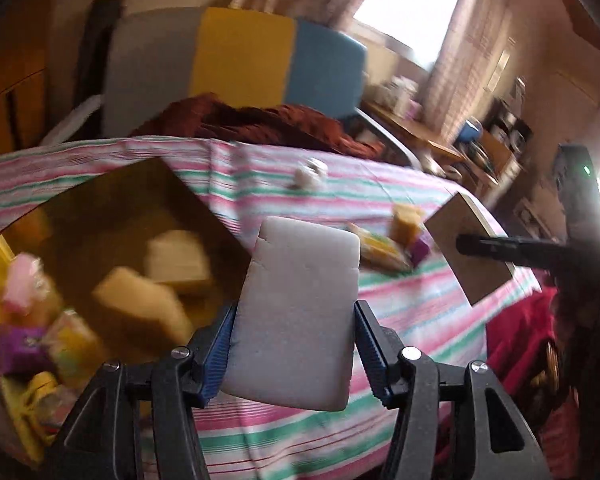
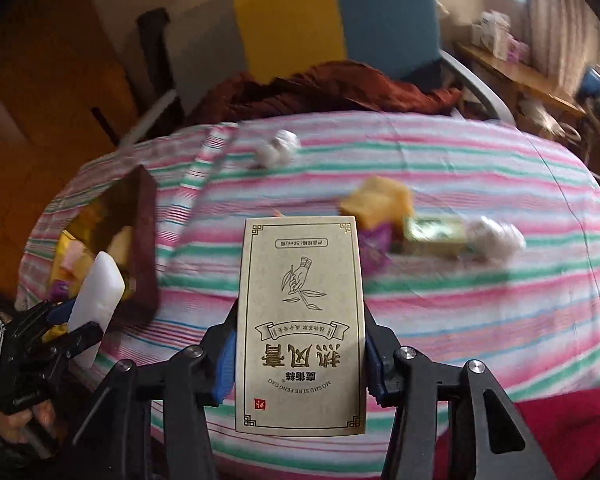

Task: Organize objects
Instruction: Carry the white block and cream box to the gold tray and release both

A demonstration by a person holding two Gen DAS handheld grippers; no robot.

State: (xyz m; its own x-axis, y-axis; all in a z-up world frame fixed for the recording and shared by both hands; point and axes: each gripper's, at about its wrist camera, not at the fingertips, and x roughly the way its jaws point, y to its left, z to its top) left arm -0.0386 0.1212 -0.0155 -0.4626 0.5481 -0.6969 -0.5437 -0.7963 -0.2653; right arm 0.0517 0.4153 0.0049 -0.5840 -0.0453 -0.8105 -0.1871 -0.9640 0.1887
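- Left gripper (image 1: 296,344): jaws clamped on a white foam block (image 1: 296,316), held upright above the striped cloth (image 1: 400,312), near its left side beside the box.
- Right gripper (image 2: 300,364): jaws clamped on a beige printed carton (image 2: 302,320), held upright, its print upside down to the camera, over the near middle of the cloth.
- Open cardboard box (image 2: 140,240), one: sits at the left edge of the cloth. Contents blurred; at least two pale yellow blocks, a purple packet and several yellow and pink packets can be made out.
- Cotton-like white clumps, two: one (image 2: 278,148) towards the far edge, one (image 2: 496,236) right of centre, well apart.
- Cluster right of centre, items touching or just beside each other: one yellow block (image 2: 380,200), one purple packet (image 2: 374,248), one green tin-like box (image 2: 436,234); the right-hand clump lies against the tin.
- Open room: bare cloth across the near right quarter, and along the far right edge.
- Beyond the far edge: a rust-coloured fabric heap (image 2: 320,88) and a chair back (image 2: 300,20) in grey, yellow and blue panels.
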